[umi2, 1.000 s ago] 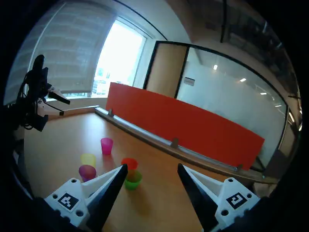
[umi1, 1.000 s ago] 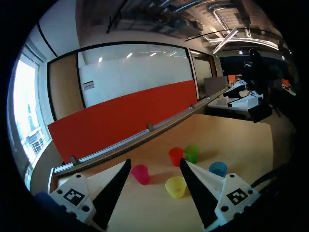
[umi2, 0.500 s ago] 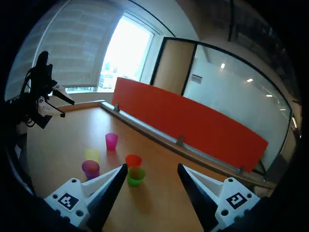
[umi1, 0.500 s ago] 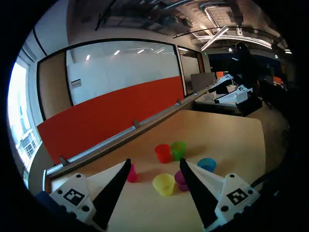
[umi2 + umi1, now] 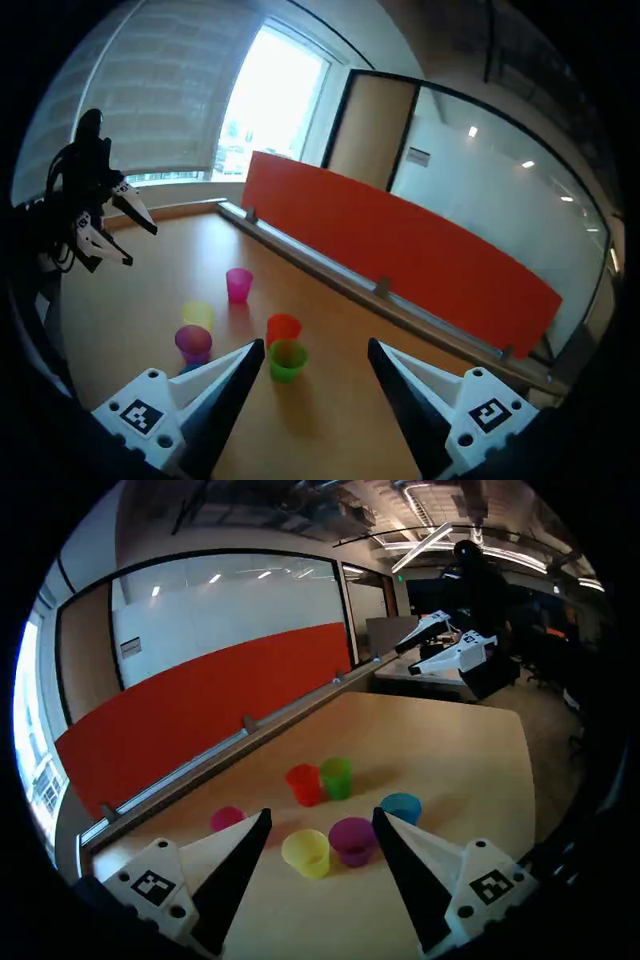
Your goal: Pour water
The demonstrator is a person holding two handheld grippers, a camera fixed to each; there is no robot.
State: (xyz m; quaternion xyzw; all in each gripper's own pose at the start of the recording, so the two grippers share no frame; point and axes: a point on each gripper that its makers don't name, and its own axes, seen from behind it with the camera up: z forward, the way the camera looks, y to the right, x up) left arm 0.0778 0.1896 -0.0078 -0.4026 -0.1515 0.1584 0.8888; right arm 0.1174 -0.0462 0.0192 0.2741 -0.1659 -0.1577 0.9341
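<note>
Since neither tool had taken a cup yet, the left gripper [image 5: 320,812] hung wide open and empty over the pale wooden table [image 5: 480,760], framing the near yellow plastic cup [image 5: 306,852] and purple plastic cup [image 5: 353,840], probably the first pick. Beyond stood blue [image 5: 400,806], pink [image 5: 228,818], red [image 5: 304,784] and green [image 5: 336,778] cups, grouped close for easy pouring. Farther right, the right gripper [image 5: 314,342] gaped empty too. Water inside any cup: I couldn't tell.
</note>
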